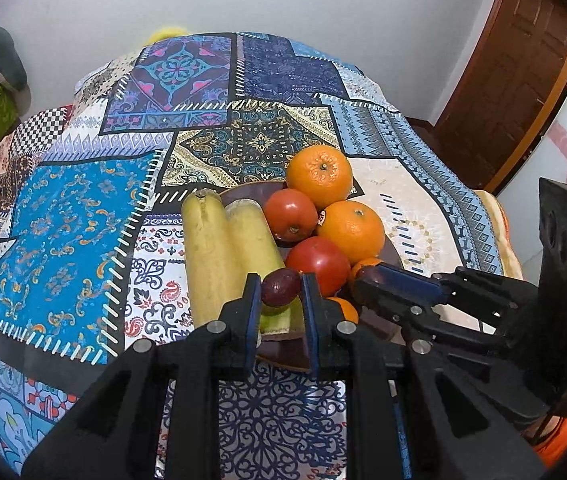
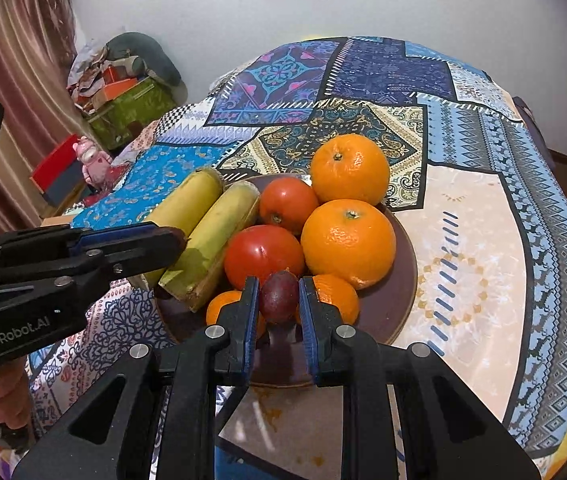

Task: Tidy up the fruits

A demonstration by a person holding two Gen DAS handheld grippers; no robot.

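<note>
Left gripper (image 1: 281, 294) fingers clamp 1 small dark-red oval fruit (image 1: 281, 287); right gripper (image 2: 279, 298) fingers clamp another (image 2: 279, 297). The round brown plate (image 2: 405, 264) of fruit lies at 12 o'clock, just beyond both. Each fruit's long axis spans its fingers.

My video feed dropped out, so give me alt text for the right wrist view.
The right gripper is shut on a small dark red fruit, held over the near edge of a brown plate. The plate holds two oranges, two tomatoes, two bananas and small tangerines. The left gripper reaches in from the left over the bananas.
</note>
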